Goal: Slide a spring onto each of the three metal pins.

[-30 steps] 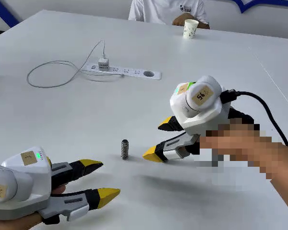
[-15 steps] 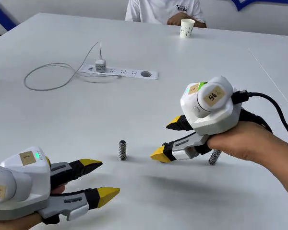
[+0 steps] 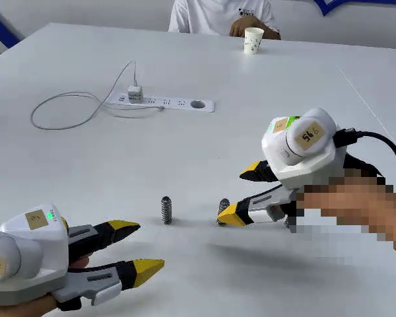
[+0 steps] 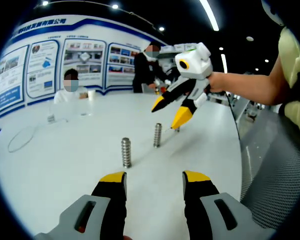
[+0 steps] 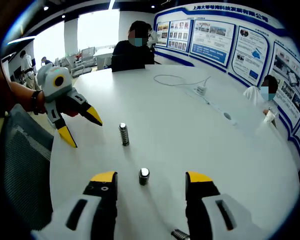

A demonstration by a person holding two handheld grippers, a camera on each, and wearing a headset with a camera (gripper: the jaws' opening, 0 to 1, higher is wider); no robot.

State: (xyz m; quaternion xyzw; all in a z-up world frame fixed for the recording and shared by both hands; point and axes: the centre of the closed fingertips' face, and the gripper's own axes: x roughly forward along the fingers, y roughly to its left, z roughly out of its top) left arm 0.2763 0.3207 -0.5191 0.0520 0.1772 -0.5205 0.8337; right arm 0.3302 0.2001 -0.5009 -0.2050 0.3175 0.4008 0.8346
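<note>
1. The right gripper (image 5: 151, 177) has its fingers wide apart. They hold nothing.
2. The left gripper (image 4: 154, 177) has its fingers wide apart too, and they are empty as well.
3. In the right gripper view, the near pin (image 5: 144, 176) stands between the two yellow tips of the right fingers. It does not seem to touch either one. In the head view it is just beside the lower tip.
4. The far pin (image 5: 123, 133) stands further out, between the two grippers. It has a spring (image 3: 165, 209) wound round it. The near pin looks like it has one too.
5. The hidden pin (image 5: 179, 234) peeks out under the right gripper, and a bit of coil shows on it. I think all three pins have their springs now. I cannot be sure, as most of this one is covered.
6. The pins stand up straight on the white table (image 3: 185, 152). The left gripper sits low near the front edge, well apart from them.
7. Far back are a power strip (image 3: 160, 102), a paper cup (image 3: 253, 40) and a person (image 3: 218, 14) sitting.
8. What could go wrong: the right fingers are very close to the near pin. If they swing sideways or shut crooked, a tip could bump it and knock it over.
9. The hand sits over the hidden pin and could knock that one over too.
</note>
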